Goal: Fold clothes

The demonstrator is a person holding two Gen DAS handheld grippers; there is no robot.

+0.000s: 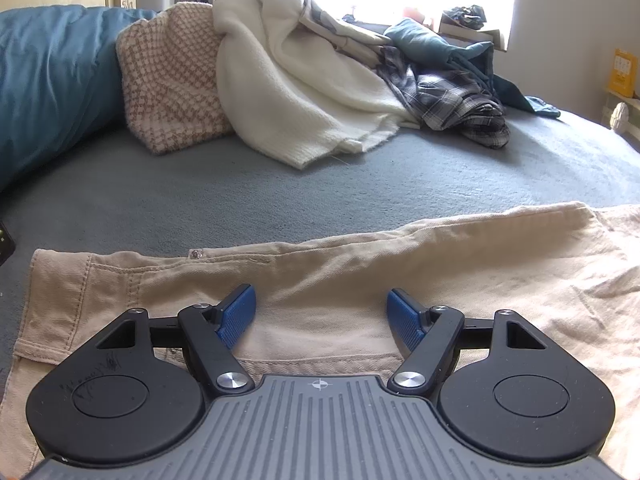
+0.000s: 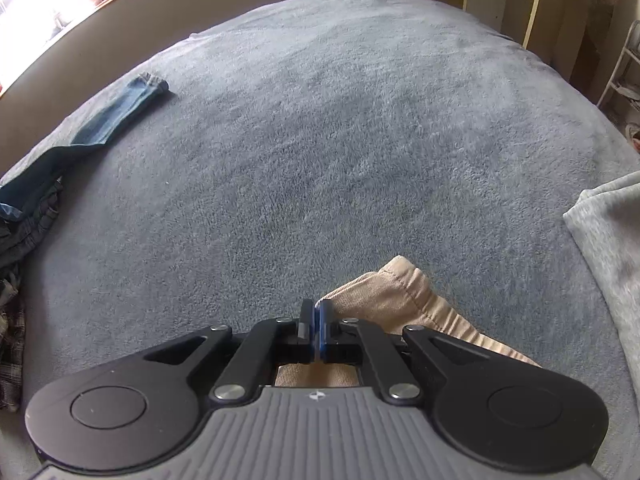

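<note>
Trousers (image 1: 328,280), beige, are spread along the near edge of the bed (image 2: 320,120), the left gripper (image 1: 321,314) held wide over the waistband and the right gripper (image 2: 315,330) pinched on the hem; a thin hold there may slip once lifted.
</note>
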